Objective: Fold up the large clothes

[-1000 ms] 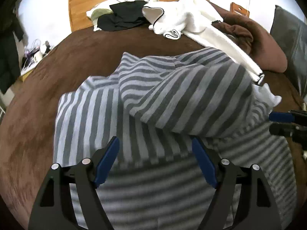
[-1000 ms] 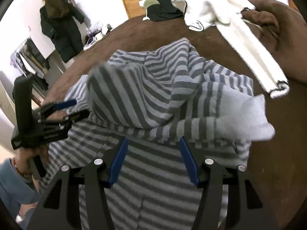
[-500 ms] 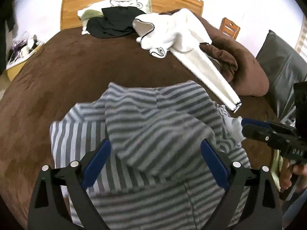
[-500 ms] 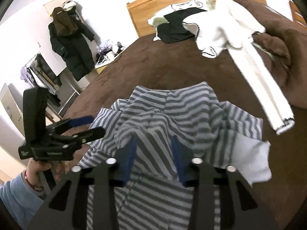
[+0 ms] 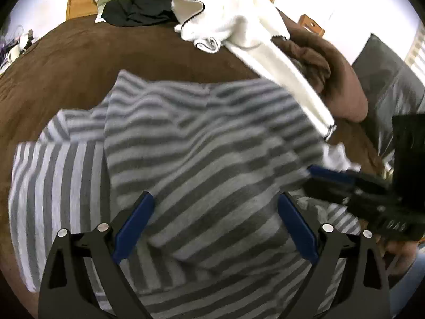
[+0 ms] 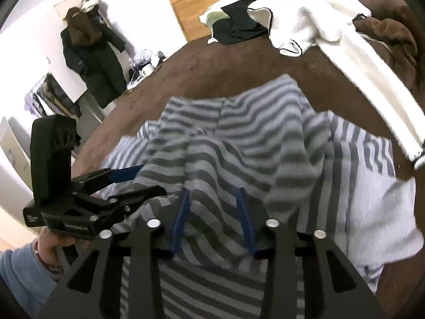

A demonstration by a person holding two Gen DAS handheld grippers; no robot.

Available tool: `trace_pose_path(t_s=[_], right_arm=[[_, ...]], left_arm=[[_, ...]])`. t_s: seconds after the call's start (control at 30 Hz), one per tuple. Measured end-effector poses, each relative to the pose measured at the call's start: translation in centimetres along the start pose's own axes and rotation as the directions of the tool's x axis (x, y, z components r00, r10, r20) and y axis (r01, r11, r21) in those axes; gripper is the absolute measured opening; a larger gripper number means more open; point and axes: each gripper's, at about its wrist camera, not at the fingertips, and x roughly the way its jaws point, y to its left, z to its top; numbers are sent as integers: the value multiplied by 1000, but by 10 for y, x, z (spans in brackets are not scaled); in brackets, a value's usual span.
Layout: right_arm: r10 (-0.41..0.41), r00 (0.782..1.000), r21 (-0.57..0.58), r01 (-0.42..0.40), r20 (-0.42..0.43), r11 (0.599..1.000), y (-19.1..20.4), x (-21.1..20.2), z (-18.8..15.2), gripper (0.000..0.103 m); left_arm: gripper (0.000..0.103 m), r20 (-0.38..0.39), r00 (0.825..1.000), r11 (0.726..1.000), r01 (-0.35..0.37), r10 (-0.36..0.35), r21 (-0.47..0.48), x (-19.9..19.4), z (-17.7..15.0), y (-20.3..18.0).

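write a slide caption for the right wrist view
Right gripper pinching a fold of the striped top on the brown bed, left gripper open alongside.

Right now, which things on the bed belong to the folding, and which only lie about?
Belonging to the job:
- striped garment
- right gripper, closed on a bunch of its fabric
- left gripper, open above it

Only lying about:
- white garment
- black clothes
- brown blanket

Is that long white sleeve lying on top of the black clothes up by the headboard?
No. The white sleeve runs down over the brown bedding toward the striped garment, away from the black clothes.
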Motion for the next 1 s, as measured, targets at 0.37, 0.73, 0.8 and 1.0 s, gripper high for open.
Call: trace_pose_path(t_s=[0.37,0.73,0.8,1.0], right_arm=[[-43,999,-93,41,-21,995,-3,23,-32,53],[-48,998,-45,46,-34,998,-5,21,-27,53],[-53,998,-34,52,-38,998,-2,17,-19,55],[-71,996,-18,72,54,997,13,-36,7,80]], left_arm=[[97,37,997,992,-67,64,106,8,-31,3],[97,25,998,994,-65,63,91,7,-29,4],[97,0,998,995,-62,62,72,6,-22,3],[96,-85,992,996,-93,91,-13,-15,-8,0]])
